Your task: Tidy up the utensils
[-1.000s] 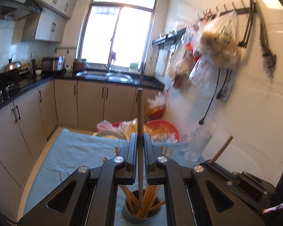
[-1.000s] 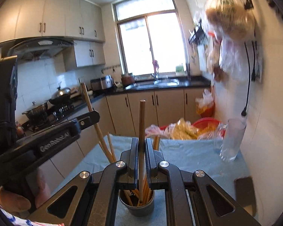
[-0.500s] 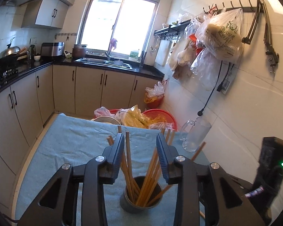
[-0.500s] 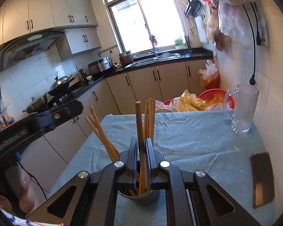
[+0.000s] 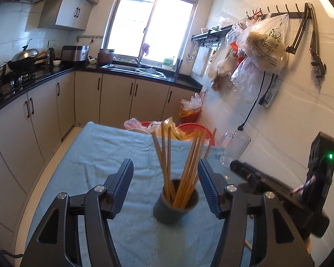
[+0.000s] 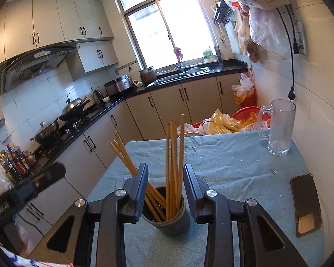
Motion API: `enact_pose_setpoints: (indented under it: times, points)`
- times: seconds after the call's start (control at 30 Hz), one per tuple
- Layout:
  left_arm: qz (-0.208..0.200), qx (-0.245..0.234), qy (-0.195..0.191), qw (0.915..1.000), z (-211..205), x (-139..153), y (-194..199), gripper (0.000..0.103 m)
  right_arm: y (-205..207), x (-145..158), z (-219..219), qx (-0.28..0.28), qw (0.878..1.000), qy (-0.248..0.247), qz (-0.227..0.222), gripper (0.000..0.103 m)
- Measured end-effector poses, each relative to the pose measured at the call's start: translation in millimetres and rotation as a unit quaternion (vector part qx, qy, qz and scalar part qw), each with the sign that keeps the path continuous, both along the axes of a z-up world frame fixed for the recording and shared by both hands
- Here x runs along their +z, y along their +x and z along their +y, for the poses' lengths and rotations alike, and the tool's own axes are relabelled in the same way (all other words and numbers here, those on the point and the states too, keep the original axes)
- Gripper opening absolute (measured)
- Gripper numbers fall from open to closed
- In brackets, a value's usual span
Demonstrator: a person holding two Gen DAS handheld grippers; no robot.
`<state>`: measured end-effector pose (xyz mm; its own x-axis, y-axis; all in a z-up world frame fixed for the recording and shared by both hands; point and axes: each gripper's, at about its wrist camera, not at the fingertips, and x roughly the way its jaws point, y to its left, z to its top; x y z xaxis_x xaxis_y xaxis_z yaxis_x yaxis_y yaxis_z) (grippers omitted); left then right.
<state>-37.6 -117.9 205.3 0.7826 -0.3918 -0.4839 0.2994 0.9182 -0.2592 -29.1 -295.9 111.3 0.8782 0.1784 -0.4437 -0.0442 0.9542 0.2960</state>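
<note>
Left wrist view: the left gripper [image 5: 164,173] has its jaws apart; they have just been opening, and the pads press on nothing. Between and beyond the jaws a dark cup [image 5: 175,207] stands upright on the blue cloth [image 5: 95,155] that covers the table. A bundle of wooden chopsticks [image 5: 184,166] stands in the cup, fanned out above its rim. A glass mug [image 5: 233,149] stands on the cloth near the wall. The right gripper's body shows at the right edge.

Right wrist view: the right gripper [image 6: 165,175] also has its jaws apart after just opening. The chopsticks [image 6: 173,166] rise between the jaws without being clamped, with their lower ends in the cup [image 6: 167,220]. A phone [image 6: 306,203] lies flat on the cloth at the right, and the mug [image 6: 278,131] is beyond it.
</note>
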Motion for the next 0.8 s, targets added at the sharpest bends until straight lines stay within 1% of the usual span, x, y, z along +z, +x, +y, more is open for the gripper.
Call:
enact_pose_setpoints:
  times: [0.1, 0.13, 0.23, 0.37, 0.5, 0.67, 0.8]
  points:
    - [0.005, 0.007, 0.004, 1.0, 7, -5, -12, 0.065, -11, 1, 0, -0.005, 1.0, -0.002, 0.0, 0.039]
    - [0.007, 0.009, 0.004, 0.9999, 9, -7, -17, 0.065, -14, 0, -1, -0.007, 1.0, -0.002, 0.001, 0.041]
    - [0.009, 0.015, 0.013, 0.9998, 14, -12, -29, 0.066, -26, 0, -2, -0.01, 1.0, 0.002, 0.002, 0.044]
    - [0.009, 0.025, 0.03, 0.9992, 18, -20, -43, 0.067, -40, -6, -3, -0.014, 1.0, 0.003, 0.006, 0.052]
    - [0.015, 0.038, 0.062, 0.9972, 18, -30, -55, 0.069, -55, -20, -7, -0.026, 0.999, 0.006, 0.028, 0.054]
    - [0.03, 0.047, 0.079, 0.9953, 21, -46, -73, 0.072, -76, -41, -11, -0.038, 0.997, 0.028, 0.057, 0.058]
    - [0.037, 0.056, 0.092, 0.9935, 20, -56, -86, 0.074, -95, -53, -7, -0.048, 0.996, 0.034, 0.066, 0.059]
